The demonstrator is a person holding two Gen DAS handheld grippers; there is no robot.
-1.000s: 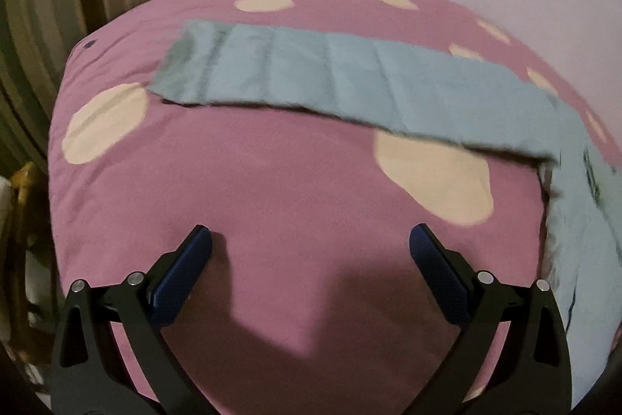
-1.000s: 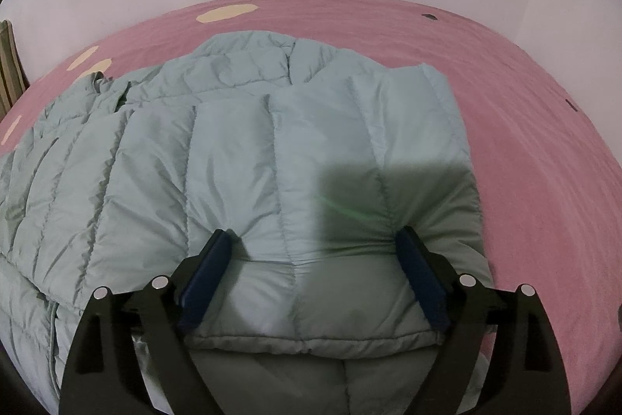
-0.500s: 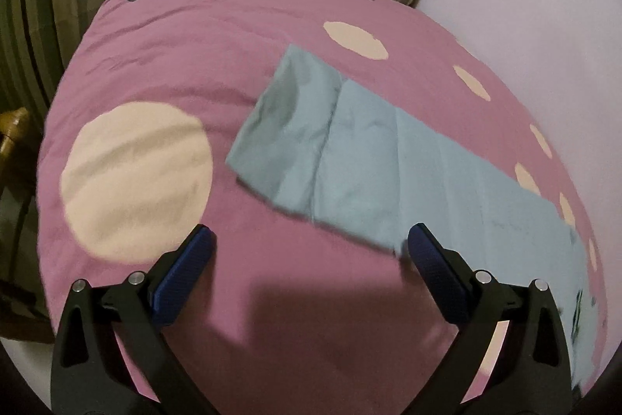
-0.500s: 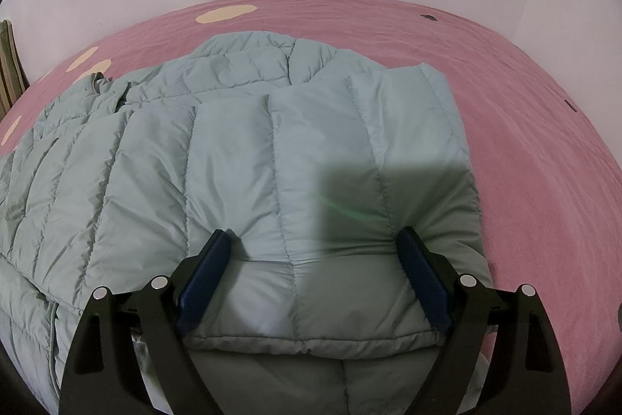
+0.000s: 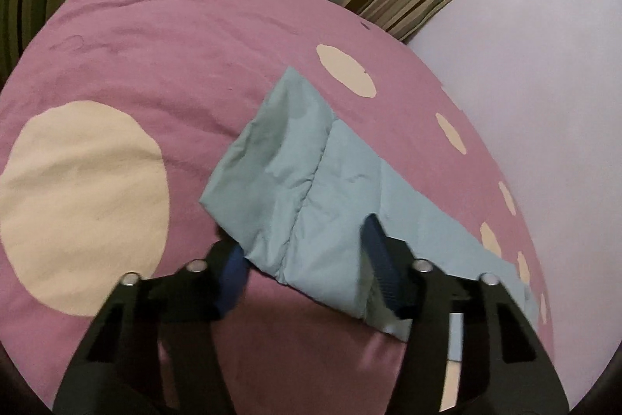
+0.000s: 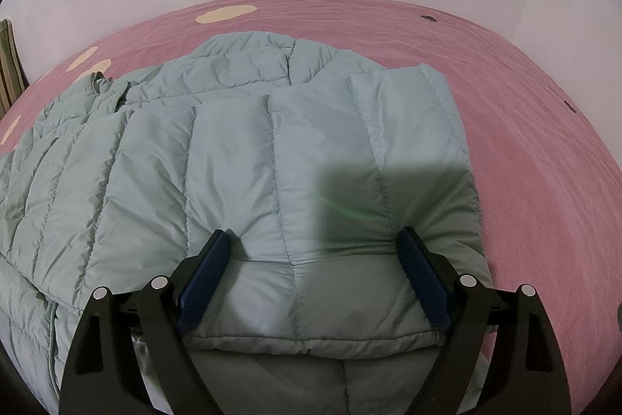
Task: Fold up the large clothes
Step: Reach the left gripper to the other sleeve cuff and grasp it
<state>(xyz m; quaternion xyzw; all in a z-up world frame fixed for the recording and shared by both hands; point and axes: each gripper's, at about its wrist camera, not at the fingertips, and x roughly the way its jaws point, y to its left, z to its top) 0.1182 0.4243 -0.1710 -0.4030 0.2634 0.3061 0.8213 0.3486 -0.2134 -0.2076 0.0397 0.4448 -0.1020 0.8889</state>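
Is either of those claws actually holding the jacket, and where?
The left gripper is closing around the puffer jacket's sleeve near its cuff. The right gripper merely straddles its folded sleeve, jaws wide.

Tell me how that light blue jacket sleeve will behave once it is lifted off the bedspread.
The sleeve will probably hang limp: it lies flat and creased on the bedspread. Its quilted padding suggests it is light for its bulk. The smooth shell may slip, so the left hand-held gripper, now closing around its edge, likely needs a firm pinch.

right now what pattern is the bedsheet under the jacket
Pink with cream dots, clearest in the left wrist view: bedsheet, jacket.
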